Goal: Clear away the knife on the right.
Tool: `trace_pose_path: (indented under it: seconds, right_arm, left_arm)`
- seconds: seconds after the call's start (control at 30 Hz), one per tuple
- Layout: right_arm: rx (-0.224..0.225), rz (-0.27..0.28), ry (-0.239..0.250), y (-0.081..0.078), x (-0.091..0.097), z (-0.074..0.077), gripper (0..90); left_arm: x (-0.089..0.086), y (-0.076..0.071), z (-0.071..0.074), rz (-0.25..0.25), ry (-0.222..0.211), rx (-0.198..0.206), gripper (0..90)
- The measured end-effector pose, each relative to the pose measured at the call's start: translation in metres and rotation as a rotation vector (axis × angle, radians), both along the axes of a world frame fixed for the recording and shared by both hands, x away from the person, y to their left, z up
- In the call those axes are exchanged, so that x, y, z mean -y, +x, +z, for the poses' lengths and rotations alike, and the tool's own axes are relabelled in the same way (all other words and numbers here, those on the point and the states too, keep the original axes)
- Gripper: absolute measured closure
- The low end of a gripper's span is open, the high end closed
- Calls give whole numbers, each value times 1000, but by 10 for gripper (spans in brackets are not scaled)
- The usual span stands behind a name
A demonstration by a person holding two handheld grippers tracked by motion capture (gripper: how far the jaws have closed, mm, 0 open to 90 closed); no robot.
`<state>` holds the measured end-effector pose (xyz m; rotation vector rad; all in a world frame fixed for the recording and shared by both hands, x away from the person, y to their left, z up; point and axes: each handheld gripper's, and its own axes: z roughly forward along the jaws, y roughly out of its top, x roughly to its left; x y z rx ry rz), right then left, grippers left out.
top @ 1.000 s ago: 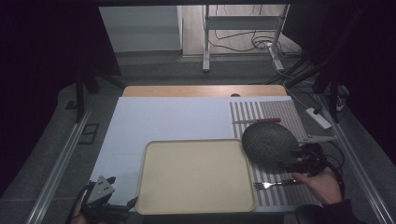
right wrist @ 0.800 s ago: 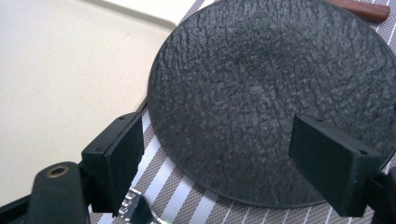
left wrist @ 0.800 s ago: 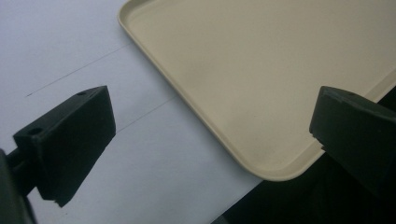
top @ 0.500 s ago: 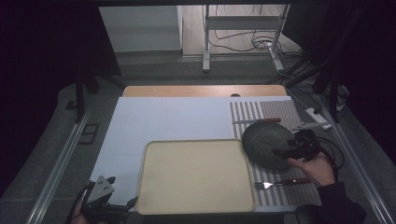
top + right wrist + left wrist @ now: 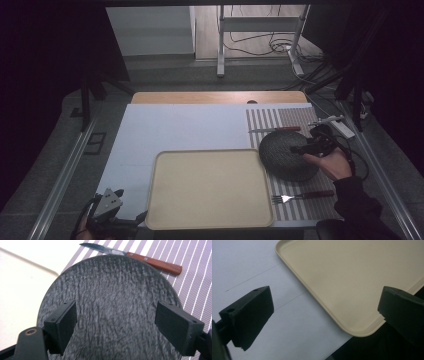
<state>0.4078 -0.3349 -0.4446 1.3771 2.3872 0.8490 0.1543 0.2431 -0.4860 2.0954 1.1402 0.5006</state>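
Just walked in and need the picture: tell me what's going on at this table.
A person works with two grippers. The right gripper hovers over the dark plate on the striped mat, jaws open, nothing held. The left gripper sits open at the tray's near corner. A knife lies beyond the plate, a fork in front.

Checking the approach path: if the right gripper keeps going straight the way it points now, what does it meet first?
Probably the dark textured plate: the right gripper, jaws open and empty, points across it. Past the plate's far rim lies the knife. Height above the plate is unclear.
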Motion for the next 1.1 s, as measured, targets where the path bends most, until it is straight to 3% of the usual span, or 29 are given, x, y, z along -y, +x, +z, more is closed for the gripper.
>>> trace_pose_path:
  seconds: [0.33, 0.87, 1.03, 1.07, 1.1]
  right_arm:
    - [-22, -27, -25, 28, -4, -4, 204]
    - [-70, -38, -20, 72, -8, -13, 72]
    - [-92, -50, -27, 83, -8, -19, 94]
    - [-93, -52, -30, 87, -7, -20, 151]
    - [-93, -52, -30, 87, -7, -20, 151]
  left_arm:
    - [1, 0, 0, -2, 9, -1, 6]
    - [1, 0, 0, -4, 12, -1, 6]
    - [1, 0, 0, -5, 13, -1, 7]
    - [1, 0, 0, -5, 13, 0, 7]
    - [1, 0, 0, -5, 13, 0, 7]
